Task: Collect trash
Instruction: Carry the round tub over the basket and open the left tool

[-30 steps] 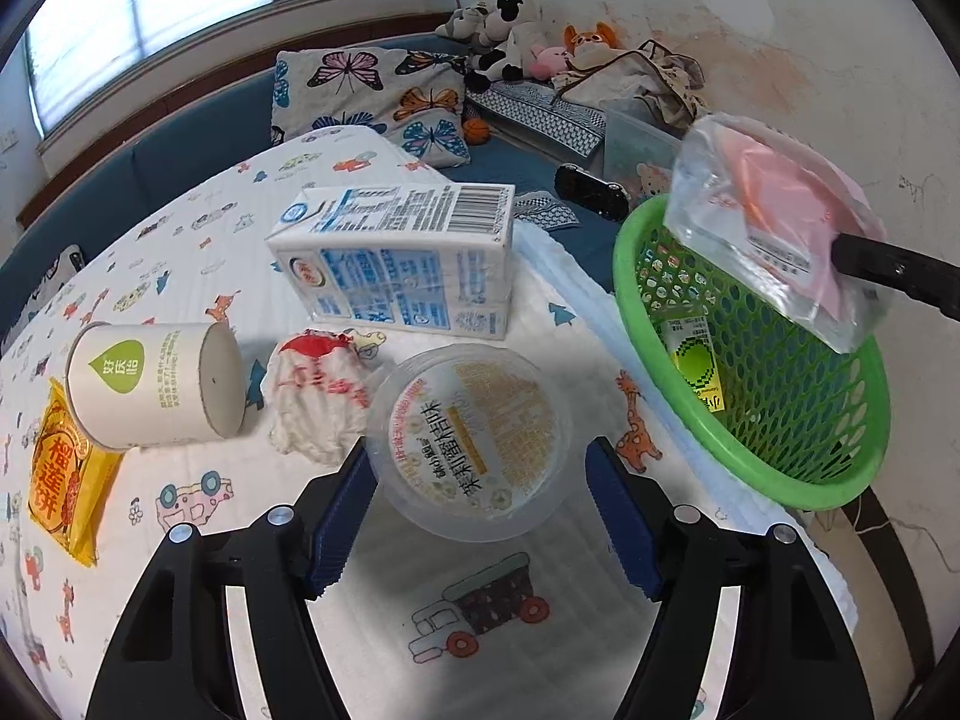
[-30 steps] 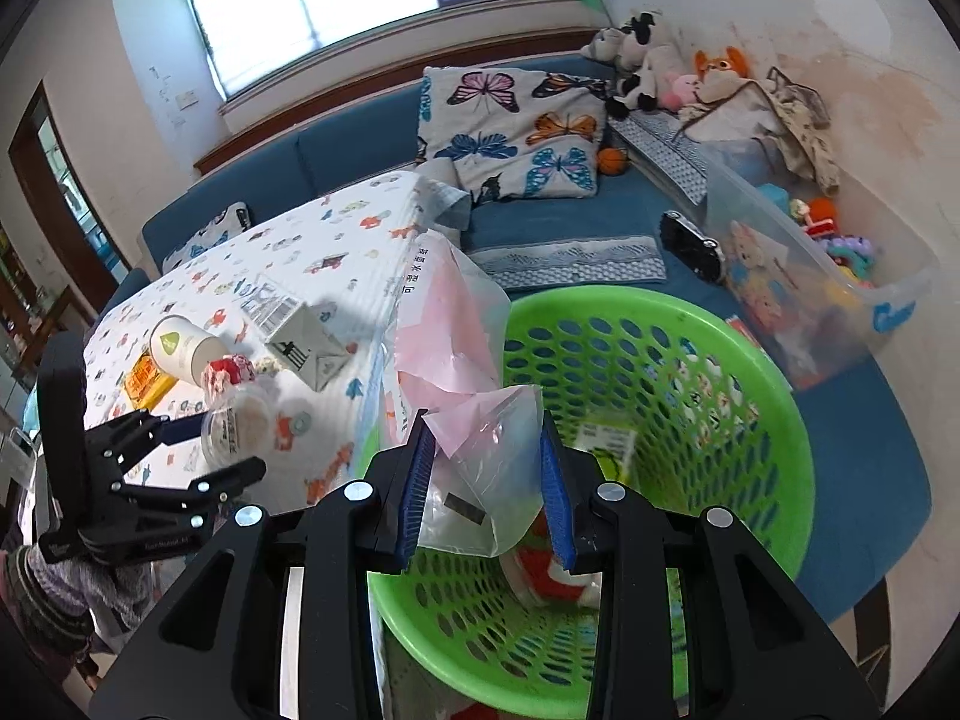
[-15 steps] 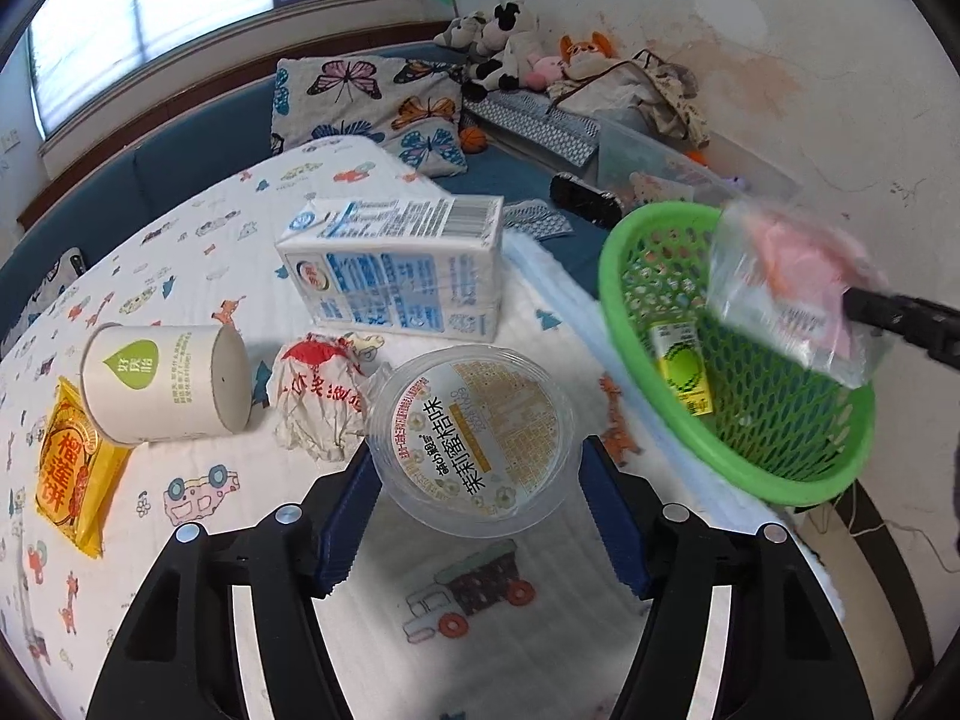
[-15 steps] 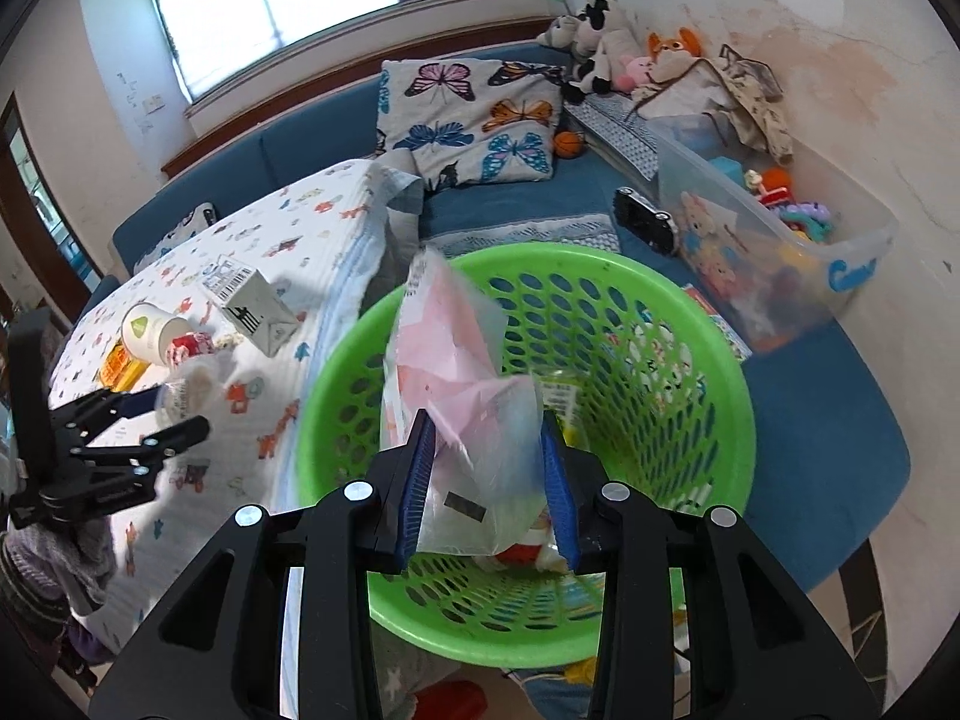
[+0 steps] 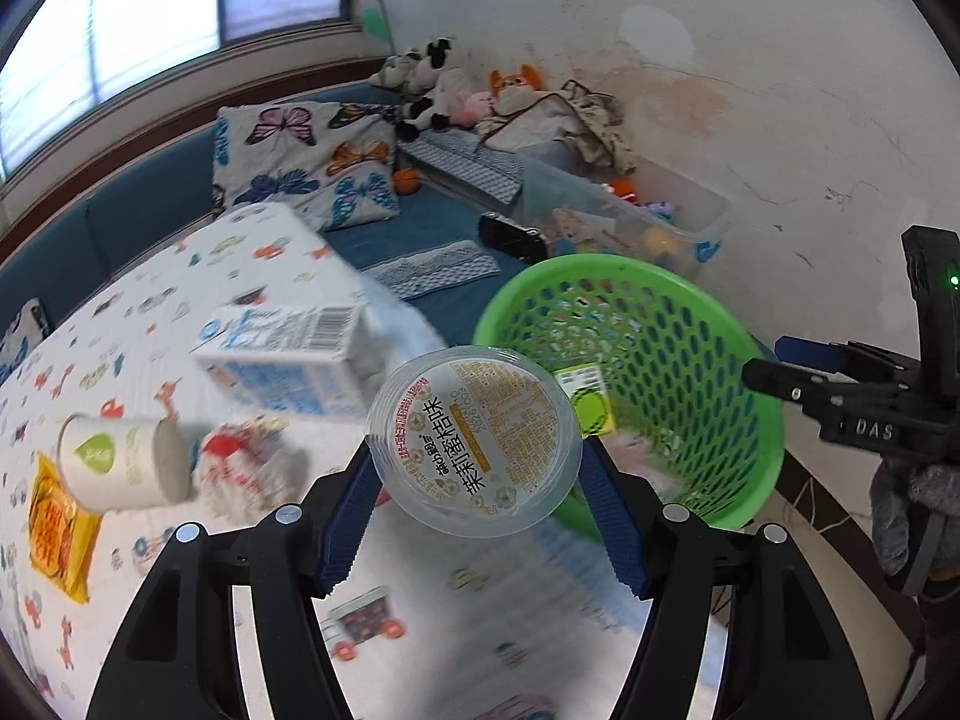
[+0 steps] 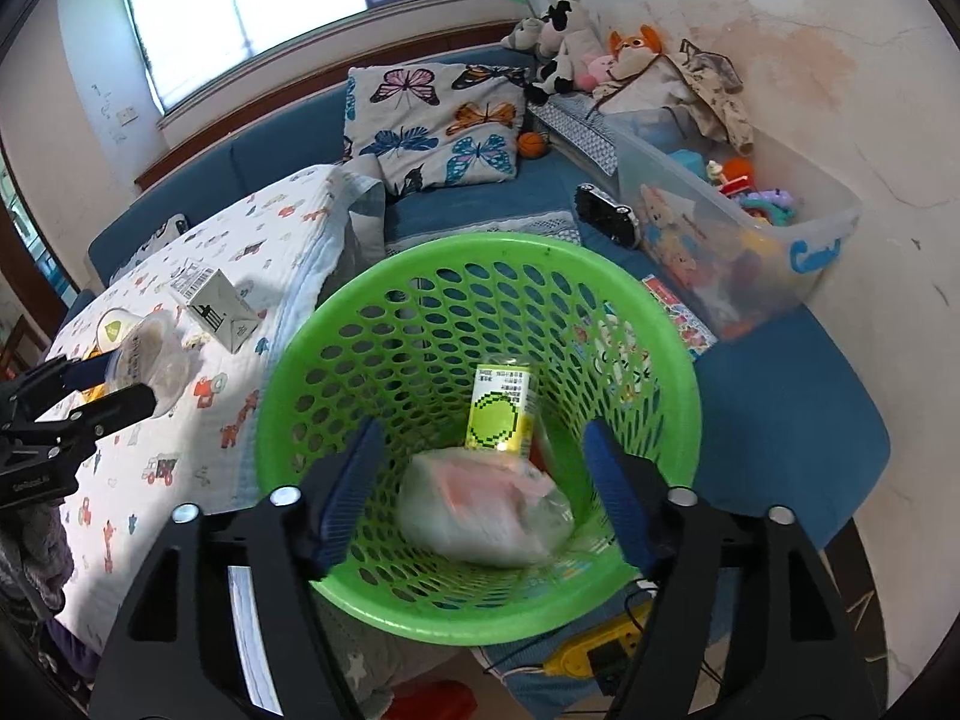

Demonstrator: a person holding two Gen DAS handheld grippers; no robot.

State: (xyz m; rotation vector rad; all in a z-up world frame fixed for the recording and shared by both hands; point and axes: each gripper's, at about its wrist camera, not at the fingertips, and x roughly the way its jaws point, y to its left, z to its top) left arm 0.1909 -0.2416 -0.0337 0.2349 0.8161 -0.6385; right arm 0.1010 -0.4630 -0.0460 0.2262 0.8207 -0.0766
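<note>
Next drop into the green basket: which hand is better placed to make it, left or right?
Left. The left gripper already grips the clear lidded cup, lifted beside the green basket. The right gripper is opening over the basket with nothing between its fingers; its plastic bag lies inside.

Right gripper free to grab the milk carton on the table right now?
Probably not directly: the right gripper, jaws opening and empty, hangs over the green basket. The milk carton lies beyond the rim, with the left gripper nearby.

green perforated basket, butterfly-print pillow, white cartoon-vehicle tablecloth; blue-and-white carton, yellow packet
</note>
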